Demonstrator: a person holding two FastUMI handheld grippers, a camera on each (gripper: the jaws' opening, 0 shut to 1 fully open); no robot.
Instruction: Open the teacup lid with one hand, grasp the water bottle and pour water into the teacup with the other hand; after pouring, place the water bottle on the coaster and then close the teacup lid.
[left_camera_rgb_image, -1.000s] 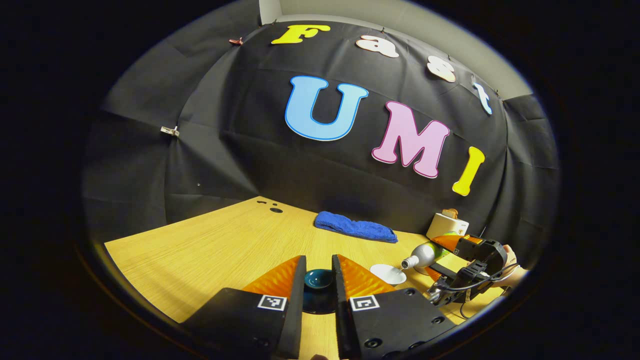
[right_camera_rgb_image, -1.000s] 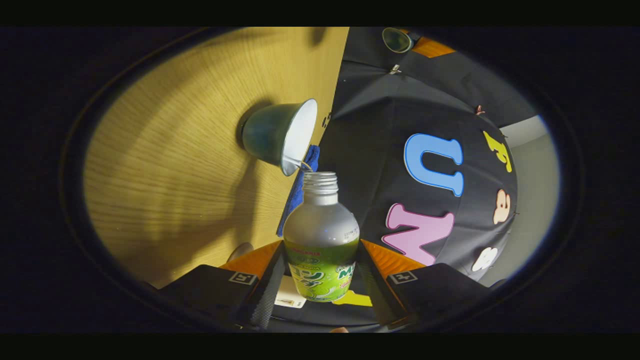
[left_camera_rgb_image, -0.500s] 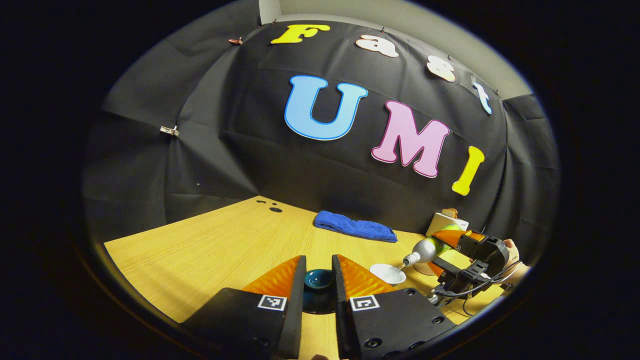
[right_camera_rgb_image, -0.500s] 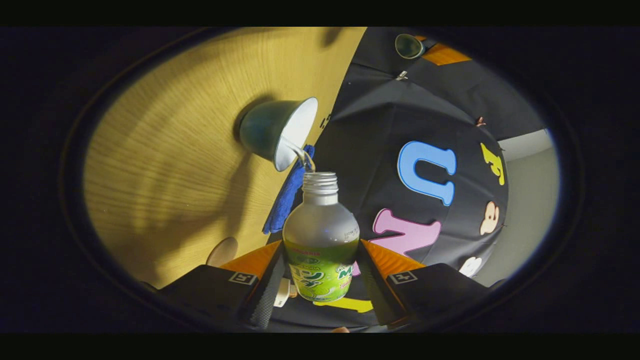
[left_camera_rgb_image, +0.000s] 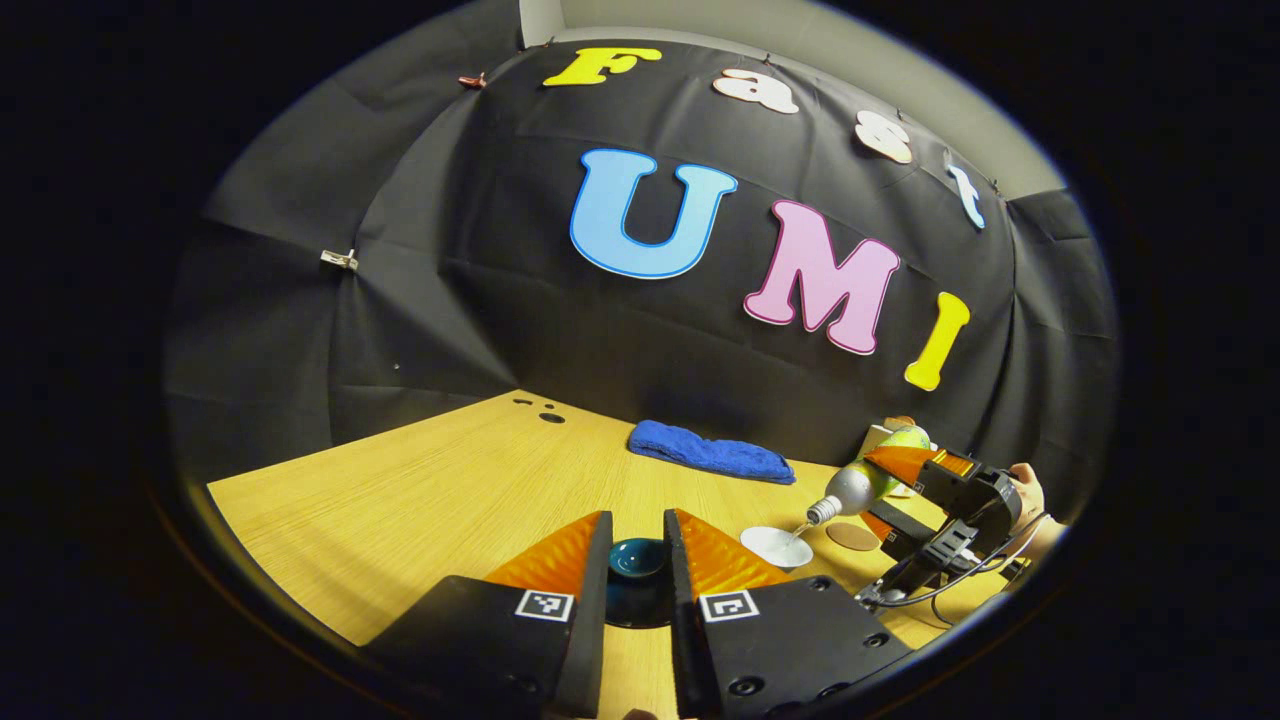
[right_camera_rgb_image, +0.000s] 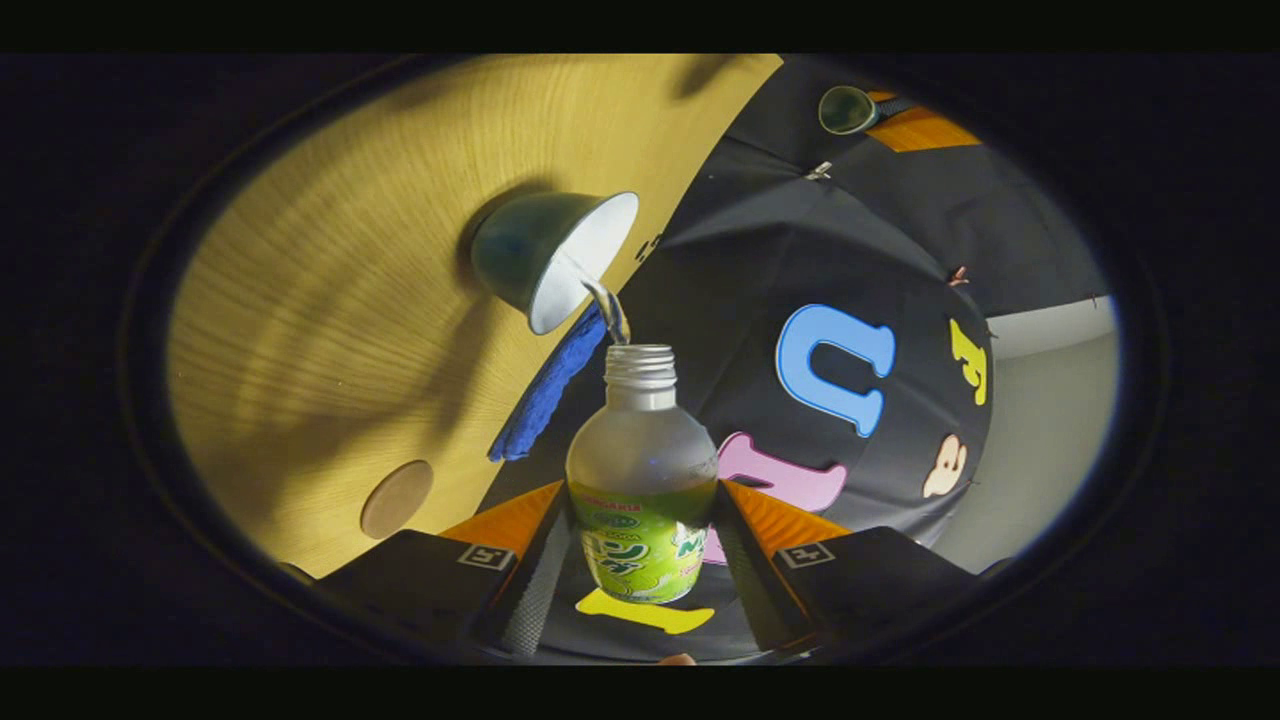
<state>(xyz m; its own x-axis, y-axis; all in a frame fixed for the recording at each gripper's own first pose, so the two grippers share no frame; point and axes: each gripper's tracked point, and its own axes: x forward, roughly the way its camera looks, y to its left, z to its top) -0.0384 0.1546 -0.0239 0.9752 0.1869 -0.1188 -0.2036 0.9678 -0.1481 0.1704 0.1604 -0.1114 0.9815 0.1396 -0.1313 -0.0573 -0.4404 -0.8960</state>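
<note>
Pouring now stronger: water bottle (right_camera_rgb_image: 641, 470), clamped in right gripper (right_camera_rgb_image: 640, 545), tipped further; stream reaches teacup (right_camera_rgb_image: 556, 258) at 11 o'clock. Left gripper (left_camera_rgb_image: 636, 560) stays clamped on teacup lid (left_camera_rgb_image: 636, 562); coaster (right_camera_rgb_image: 397, 498) now exposed.

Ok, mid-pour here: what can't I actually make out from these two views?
- Water level in the teacup: right gripper view is too side-on; in the left gripper view the teacup is too small.
- Water left in the water bottle: frosted wall and label hide it.
- Lid: the left gripper covers its sides.
</note>
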